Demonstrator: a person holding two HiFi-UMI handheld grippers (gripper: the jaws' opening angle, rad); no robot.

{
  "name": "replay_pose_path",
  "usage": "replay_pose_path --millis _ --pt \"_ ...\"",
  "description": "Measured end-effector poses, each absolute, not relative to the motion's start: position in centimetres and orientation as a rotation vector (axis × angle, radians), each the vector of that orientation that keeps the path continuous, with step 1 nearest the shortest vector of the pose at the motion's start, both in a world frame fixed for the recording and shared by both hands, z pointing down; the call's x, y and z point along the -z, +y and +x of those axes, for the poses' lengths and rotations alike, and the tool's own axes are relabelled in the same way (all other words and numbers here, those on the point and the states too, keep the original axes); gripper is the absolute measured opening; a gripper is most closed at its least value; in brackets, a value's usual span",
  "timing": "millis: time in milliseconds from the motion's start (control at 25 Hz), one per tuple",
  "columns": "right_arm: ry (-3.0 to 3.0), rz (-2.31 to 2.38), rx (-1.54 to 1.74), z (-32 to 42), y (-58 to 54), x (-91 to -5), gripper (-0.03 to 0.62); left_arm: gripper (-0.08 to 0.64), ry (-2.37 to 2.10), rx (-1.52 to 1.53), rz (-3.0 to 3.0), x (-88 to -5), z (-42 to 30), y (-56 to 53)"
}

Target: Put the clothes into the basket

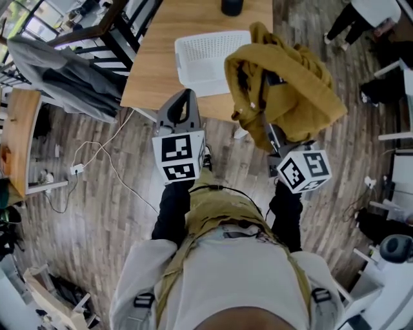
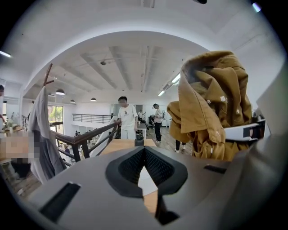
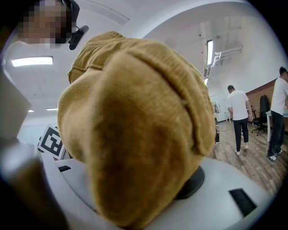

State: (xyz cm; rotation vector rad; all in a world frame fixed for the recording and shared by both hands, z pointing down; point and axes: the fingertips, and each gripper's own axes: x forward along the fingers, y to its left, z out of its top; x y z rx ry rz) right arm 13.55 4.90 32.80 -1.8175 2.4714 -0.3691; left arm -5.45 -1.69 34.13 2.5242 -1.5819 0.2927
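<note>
A mustard-brown jacket [image 1: 293,84] hangs bunched in the air over the table's front right corner, with my right gripper [image 1: 267,119] shut on it from below. In the right gripper view the jacket [image 3: 135,126] fills the middle and hides the jaws; only a dark pad [image 3: 200,183] shows at its edge. A white perforated basket [image 1: 201,59] stands on the wooden table [image 1: 158,61], just left of the jacket. My left gripper [image 1: 188,94] points up in front of the table edge, shut and holding nothing. Its black pads [image 2: 155,167] meet, and the jacket [image 2: 211,108] hangs to its right.
A grey garment [image 1: 61,71] is draped over a dark railing at the left, also visible as the grey garment [image 2: 42,130]. A black object [image 1: 231,6] sits at the table's far edge. A white cable [image 1: 97,161] lies on the wooden floor. People stand in the background.
</note>
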Motion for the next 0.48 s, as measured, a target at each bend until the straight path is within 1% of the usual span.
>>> replay_pose_path --millis 280,480 --pt "2.496 -1.853 0.392 10.9 -2.6 -33.1 0.268 0.000 -1.526 -0.287 2.502 -35.2 -7.2 -9.3" --pt "2.500 -1.872 0.416 10.0 -5.8 -33.7 0.268 0.000 -1.517 -0.264 2.482 -35.3 -8.4 -13.0"
